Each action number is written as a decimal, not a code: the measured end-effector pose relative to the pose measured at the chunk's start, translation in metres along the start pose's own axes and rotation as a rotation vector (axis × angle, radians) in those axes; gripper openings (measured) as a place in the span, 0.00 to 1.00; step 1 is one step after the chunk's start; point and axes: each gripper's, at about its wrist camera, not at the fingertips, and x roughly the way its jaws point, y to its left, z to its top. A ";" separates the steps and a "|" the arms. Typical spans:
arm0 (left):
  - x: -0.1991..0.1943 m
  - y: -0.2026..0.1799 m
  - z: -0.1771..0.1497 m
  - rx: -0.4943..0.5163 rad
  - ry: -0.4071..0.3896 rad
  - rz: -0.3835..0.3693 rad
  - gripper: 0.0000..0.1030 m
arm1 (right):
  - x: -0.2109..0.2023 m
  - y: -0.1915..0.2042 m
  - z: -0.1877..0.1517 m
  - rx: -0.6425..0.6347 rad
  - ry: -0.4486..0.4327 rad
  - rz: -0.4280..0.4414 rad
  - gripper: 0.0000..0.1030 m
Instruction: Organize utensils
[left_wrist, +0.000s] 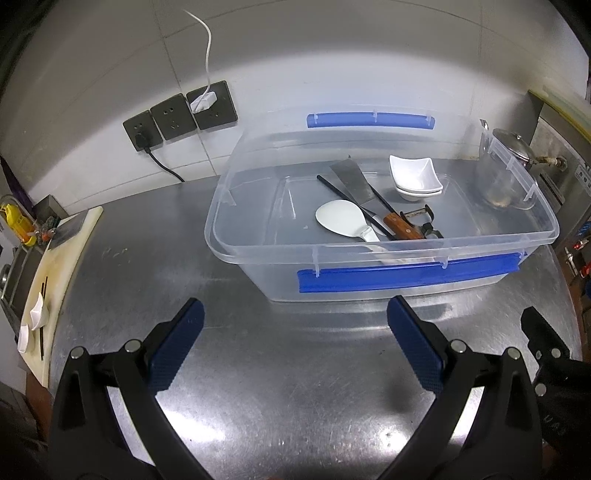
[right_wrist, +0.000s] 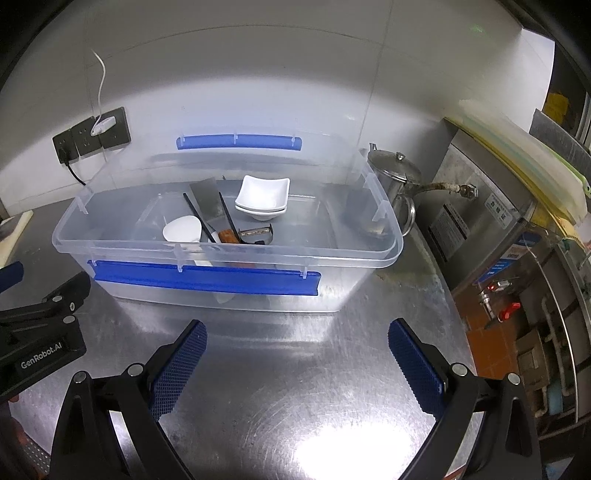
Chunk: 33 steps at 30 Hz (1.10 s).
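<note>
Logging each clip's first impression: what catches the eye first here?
A clear bin with blue latches sits mid-counter, holding stacked white dishes, a white rice paddle, a steel spatula and black chopsticks. Both grippers, left and right, hang open and empty before it. A steel pot stands at its right end.

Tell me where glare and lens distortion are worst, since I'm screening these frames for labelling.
Right wrist view: a bright blown-out patch on the scratched steel table between the open right gripper. Left wrist view: softer sheen near the open left gripper, dark vignetted corners. Both views: the fisheye bows the clear plastic bin with blue latches; its contents stay sharp.
</note>
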 end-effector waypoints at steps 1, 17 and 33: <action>0.000 0.000 0.000 0.000 0.000 -0.001 0.93 | 0.000 0.000 0.000 -0.001 0.000 0.000 0.95; -0.002 -0.002 0.000 0.006 0.005 -0.004 0.93 | 0.001 0.002 -0.001 -0.012 0.009 0.021 0.95; -0.002 0.000 -0.001 0.004 0.006 -0.002 0.93 | 0.001 0.005 0.000 -0.025 0.011 0.023 0.95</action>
